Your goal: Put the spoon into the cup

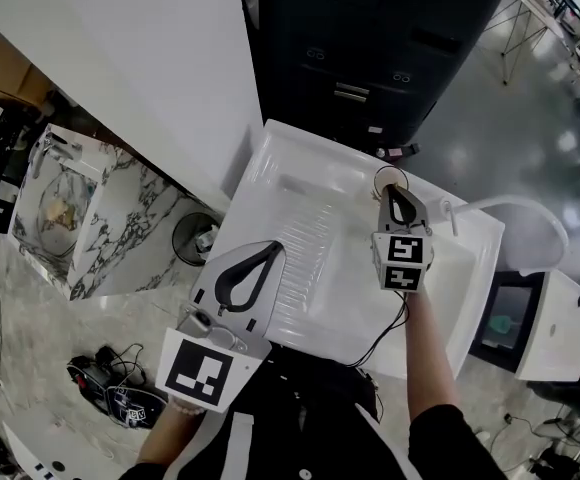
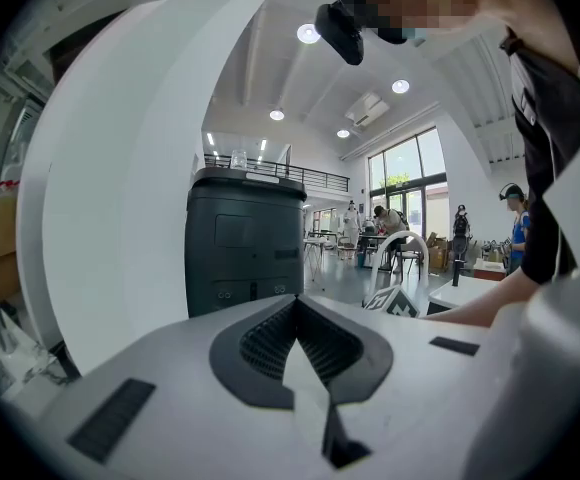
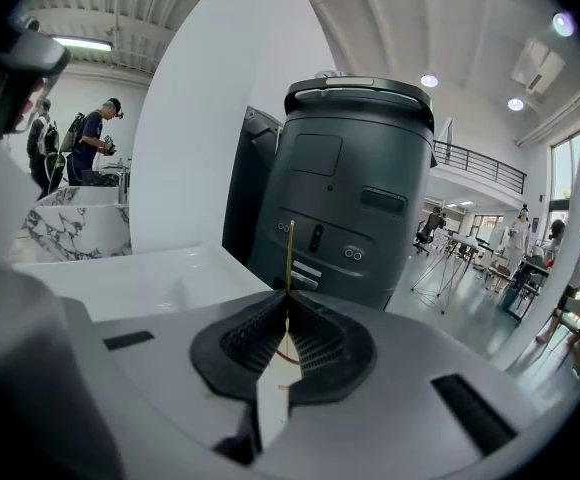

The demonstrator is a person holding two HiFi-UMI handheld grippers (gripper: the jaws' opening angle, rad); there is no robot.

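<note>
Closest to the head camera, the left gripper (image 1: 273,250) is hovering over the near left part of a white sink unit (image 1: 300,178), its marker cube lowest in that view. In its own view the two jaws are meeting at their tips, clenched on nothing.

That white unit is filling the middle of the scene, with a ribbed draining board (image 1: 310,258) running under both tools. A dark cabinet (image 1: 370,48) is standing behind its far edge, and a marble-patterned counter (image 1: 100,228) is sitting well apart on the left. A white arched faucet (image 1: 515,208) is rising at the unit's right side.

The right gripper (image 1: 395,190) is reaching farther out than the left, with the person's arm (image 1: 425,358) stretching behind it. Its jaws are pinching a thin gold spoon (image 3: 289,253) by the stem, which is sticking straight up past the tips in front of the dark cabinet. The lower part of the spoon is hiding behind the jaws.

A small round cup (image 1: 381,175) is standing near the far edge of the white unit, directly at the right gripper's tips, which are overlapping its rim in the head view. Whether the spoon's bowl is already inside the cup cannot be told.
</note>
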